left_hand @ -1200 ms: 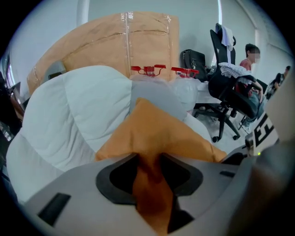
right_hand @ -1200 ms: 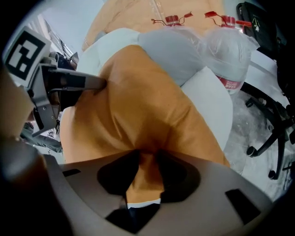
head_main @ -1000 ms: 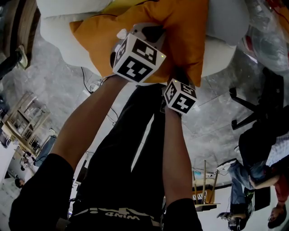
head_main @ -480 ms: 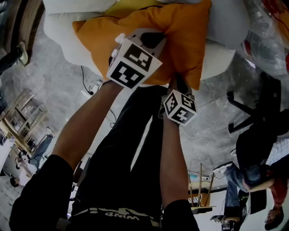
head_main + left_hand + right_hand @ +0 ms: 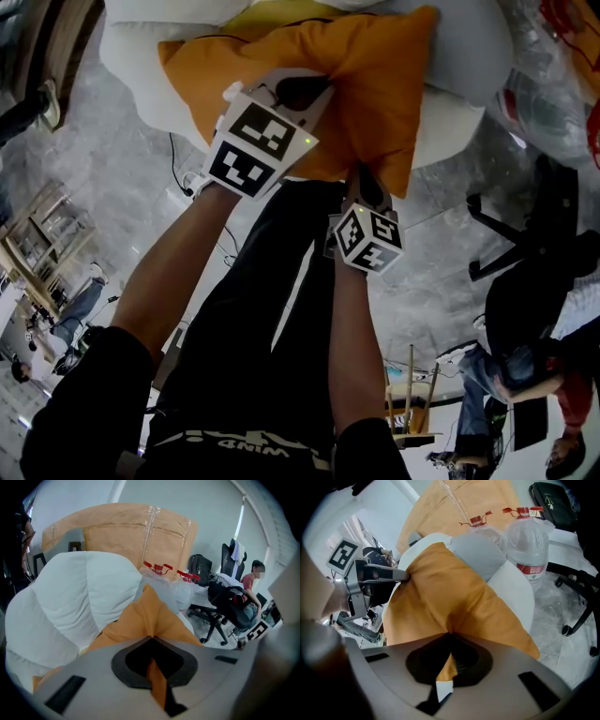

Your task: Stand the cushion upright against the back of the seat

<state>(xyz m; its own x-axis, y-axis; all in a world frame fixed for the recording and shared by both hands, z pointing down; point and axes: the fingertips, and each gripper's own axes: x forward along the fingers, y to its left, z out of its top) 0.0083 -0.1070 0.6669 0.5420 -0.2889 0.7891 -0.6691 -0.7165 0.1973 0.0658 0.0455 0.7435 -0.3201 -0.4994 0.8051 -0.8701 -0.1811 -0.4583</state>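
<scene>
Obs: orange cushion [image 5: 323, 84] lies on the white padded seat [image 5: 141, 66]. Its near edge faces the person; the far side runs toward the puffy seat back [image 5: 79, 597]. Not upright yet, by my reading; looks like the lift/tip phase.

Left hand-held gripper [image 5: 302, 92]: jaws together on a thin fold of cushion fabric near the left of the near edge. Left gripper view shows an orange strip pinched between them. Right hand-held gripper [image 5: 361, 180]: jaws clamped on the cushion's near right corner. A small white tag [image 5: 444, 690] sits in the same pinch, below the orange cloth.

Risks from here:
- Both grips hold only cover fabric, not the filling. Under load the fold could slide out of the jaws, esp. on the right if part of the bite is the tag.
- Two pinch pts on one edge, so the body may sag or fold btwn them instead of rotating as a slab.
- If the lower edge isn't seated deep vs. the seat back before release, the cushion prob. flops fwd — or slides off the seat front to the floor.
- Seat back is soft and rounded, so the lean angle may not hold.
- Water bottles [image 5: 529, 541] stand just beside the seat on the right; a wide swing of that corner could brush them.
</scene>
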